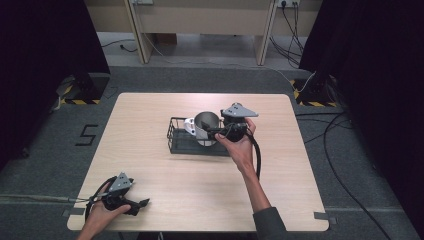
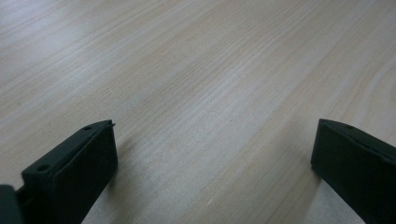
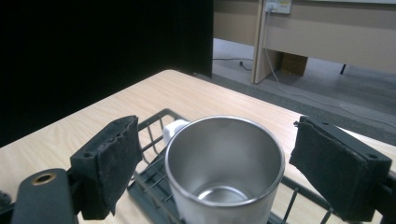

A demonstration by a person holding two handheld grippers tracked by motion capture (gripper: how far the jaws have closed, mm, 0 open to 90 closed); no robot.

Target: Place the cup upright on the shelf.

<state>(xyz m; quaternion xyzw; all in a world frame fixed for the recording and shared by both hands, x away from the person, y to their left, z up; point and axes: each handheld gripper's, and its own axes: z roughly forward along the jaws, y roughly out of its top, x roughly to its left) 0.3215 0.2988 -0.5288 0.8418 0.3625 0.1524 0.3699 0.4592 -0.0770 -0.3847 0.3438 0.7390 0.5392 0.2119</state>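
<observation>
A steel cup stands upright and empty in a black wire basket at mid-table. Just behind it in the basket is a white mug. My right gripper reaches in from the right at the cup's rim height. In the right gripper view the steel cup sits between the jaws of the right gripper, with a gap on the left side, so the pads do not press it. A bit of the white mug peeks out behind. My left gripper lies open at the table's front left corner; the left gripper has bare wood between its jaws.
The basket rim has thin wire walls around the cup. Wide bare tabletop lies in front of the basket and to both sides. A cable trails from the right gripper along the forearm. Desk legs and floor cables stand beyond the table.
</observation>
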